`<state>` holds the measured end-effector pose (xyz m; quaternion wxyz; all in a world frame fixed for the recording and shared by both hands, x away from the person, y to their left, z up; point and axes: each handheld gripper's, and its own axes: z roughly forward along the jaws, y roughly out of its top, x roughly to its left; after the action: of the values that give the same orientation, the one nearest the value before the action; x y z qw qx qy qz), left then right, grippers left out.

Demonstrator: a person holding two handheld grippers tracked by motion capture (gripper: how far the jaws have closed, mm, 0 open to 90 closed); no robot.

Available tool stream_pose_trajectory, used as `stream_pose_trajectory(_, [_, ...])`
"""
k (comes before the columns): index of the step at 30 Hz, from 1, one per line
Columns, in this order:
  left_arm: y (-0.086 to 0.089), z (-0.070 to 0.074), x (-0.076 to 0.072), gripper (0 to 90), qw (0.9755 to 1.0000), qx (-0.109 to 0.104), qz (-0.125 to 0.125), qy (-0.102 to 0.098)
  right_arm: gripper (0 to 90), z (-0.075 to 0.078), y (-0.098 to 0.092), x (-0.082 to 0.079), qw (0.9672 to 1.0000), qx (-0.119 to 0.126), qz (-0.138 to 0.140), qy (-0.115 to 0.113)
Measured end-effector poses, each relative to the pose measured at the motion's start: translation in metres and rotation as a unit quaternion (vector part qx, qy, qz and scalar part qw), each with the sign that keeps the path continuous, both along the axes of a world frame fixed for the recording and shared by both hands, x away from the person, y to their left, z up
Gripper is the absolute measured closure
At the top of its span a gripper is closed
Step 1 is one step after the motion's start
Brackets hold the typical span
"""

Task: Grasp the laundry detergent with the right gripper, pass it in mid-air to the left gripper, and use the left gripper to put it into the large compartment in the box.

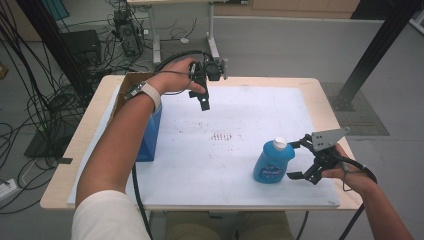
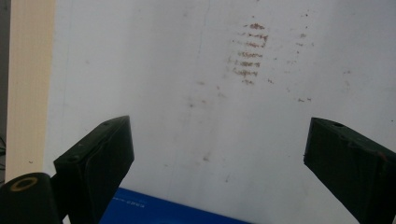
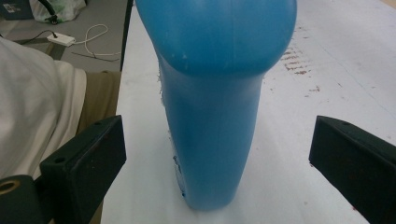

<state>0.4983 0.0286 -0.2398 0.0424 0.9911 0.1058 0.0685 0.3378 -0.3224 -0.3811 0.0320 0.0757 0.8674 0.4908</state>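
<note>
bottle (image 1: 274, 162) work comes first here: the blue bottle with the white cap stands upright on the white mat (image 1: 240, 120), toward the near right part of the table (image 1: 320, 100), and the right gripper (image 1: 300, 160) sits just beside it with its jaws spread wide. in the right gripper view the bottle (image 3: 212, 121) rises between the two black jaws with clear gaps on both sides, so nothing is touching it yet.

the step in hand looks like a side grasp on the bottle. to do it well, the gripper should slide forward until the jaws flank the narrow lower body rather than the bulging shoulder, since the flatter section gives the pads more to bear on. keeping the gripper level and centred matters, because a jaw that lands first on one side may push the bottle over or skate it across the mat. closing should be slow and even, then a small lift to test the hold.

the left gripper (image 1: 203, 85) hangs above the far left part of the mat, jaws wide and holding nothing, near a blue box (image 1: 150, 135) and a cardboard box (image 1: 131, 85). in its own view the stained mat (image 2: 210, 116) lies below, with the blue box edge (image 2: 154, 212) at the bottom. it seems best kept clear there.
</note>
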Motion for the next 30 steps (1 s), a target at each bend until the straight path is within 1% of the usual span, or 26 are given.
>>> stream_pose_trajectory(17, [0.0013, -0.0005, -0.0002, 8.8, 1.0, -0.001, 0.001, 0.001, 3.9, -0.0012, 0.0026, 0.0002, 1.0, 0.003, 0.001, 0.001])
stream_pose_trajectory(30, [0.0014, -0.0013, -0.0007, 8.9, 1.0, -0.001, 0.003, 0.001, 4.2, -0.0027, 0.0049, 0.0003, 0.9999, 0.011, 0.002, -0.003])
